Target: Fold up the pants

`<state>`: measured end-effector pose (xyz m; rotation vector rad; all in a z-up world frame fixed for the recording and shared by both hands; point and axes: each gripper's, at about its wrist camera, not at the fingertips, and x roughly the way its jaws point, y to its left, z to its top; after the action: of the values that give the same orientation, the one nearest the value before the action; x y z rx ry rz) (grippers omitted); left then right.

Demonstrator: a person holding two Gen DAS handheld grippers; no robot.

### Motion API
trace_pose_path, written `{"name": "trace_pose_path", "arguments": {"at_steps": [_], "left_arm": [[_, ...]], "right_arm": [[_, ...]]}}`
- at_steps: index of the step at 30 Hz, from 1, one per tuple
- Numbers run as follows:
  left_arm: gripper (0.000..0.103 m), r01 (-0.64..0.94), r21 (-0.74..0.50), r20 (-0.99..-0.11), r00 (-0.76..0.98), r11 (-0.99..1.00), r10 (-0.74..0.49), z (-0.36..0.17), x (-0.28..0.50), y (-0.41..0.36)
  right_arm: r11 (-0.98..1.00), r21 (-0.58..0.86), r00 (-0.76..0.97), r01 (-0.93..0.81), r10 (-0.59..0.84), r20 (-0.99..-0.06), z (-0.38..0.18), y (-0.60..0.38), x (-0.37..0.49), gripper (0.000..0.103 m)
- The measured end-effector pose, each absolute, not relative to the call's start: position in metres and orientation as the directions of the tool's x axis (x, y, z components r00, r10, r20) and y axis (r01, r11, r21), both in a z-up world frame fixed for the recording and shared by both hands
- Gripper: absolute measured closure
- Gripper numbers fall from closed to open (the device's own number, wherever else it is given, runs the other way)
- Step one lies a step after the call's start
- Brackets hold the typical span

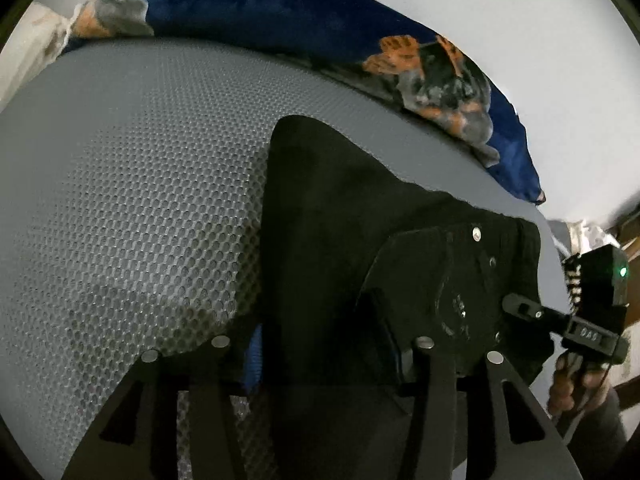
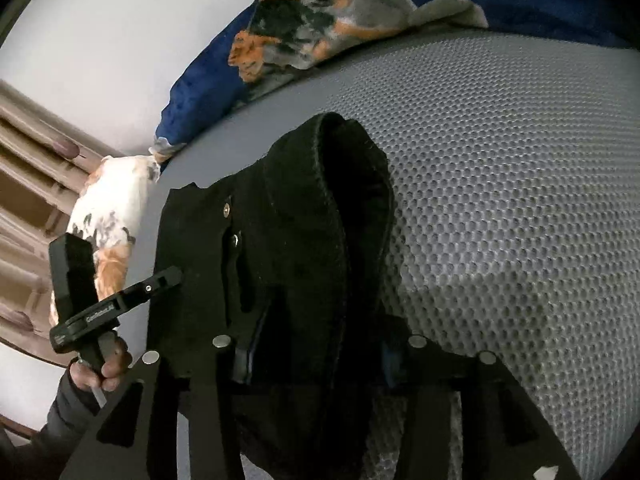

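Left wrist view shows the black pants (image 1: 360, 208) lying on the grey mesh bed surface (image 1: 132, 200), bunched into a thick, uneven stack near my left tongs (image 1: 324, 350), whose fingers stand spread with dark cloth running between them; I cannot tell whether a pad presses on it. My right tongs (image 2: 320, 350), seen from the right wrist camera, are likewise spread over a rounded fold of the pants (image 2: 304, 220), with no clear pinch. The risk, as I judge it, is that the loose upper layer springs open or slides, since that fold stands puffed up rather than flat. If I close again on this heap I may catch only one layer, or several, and drag the stack crooked. The blue patterned blanket (image 1: 280, 12) at the far edge could snag a pushed hem.
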<state>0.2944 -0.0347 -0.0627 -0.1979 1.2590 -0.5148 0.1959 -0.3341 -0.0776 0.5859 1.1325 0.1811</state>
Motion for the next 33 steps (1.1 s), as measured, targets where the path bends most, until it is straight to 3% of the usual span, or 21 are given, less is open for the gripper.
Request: {"name": "trace_pose_path", "arguments": {"at_steps": [7, 16, 25, 33], "left_arm": [[0.046, 0.287, -0.314, -0.891, 0.239, 0.905, -0.385, -0.047, 0.263, -0.036], [0.037, 0.339, -0.050, -0.917, 0.358, 0.939, -0.178, -0.022, 0.194, -0.038], [0.036, 0.315, -0.022, -0.909, 0.389, 0.949, -0.151, -0.002, 0.153, -0.037], [0.036, 0.314, 0.009, -0.903, 0.410, 0.949, -0.127, 0.006, 0.121, -0.035]], "right_arm": [[0.883, 0.436, 0.425, 0.176, 0.332, -0.842, -0.073, -0.330, 0.174, 0.056], [0.917, 0.334, 0.493, 0.216, 0.193, -0.848, -0.053, -0.314, 0.134, 0.054], [0.961, 0.203, 0.540, 0.188, 0.072, -0.838, -0.026, -0.280, 0.093, 0.053], [0.979, 0.127, 0.578, 0.158, 0.012, -0.816, -0.010, -0.240, 0.061, 0.036]]}}
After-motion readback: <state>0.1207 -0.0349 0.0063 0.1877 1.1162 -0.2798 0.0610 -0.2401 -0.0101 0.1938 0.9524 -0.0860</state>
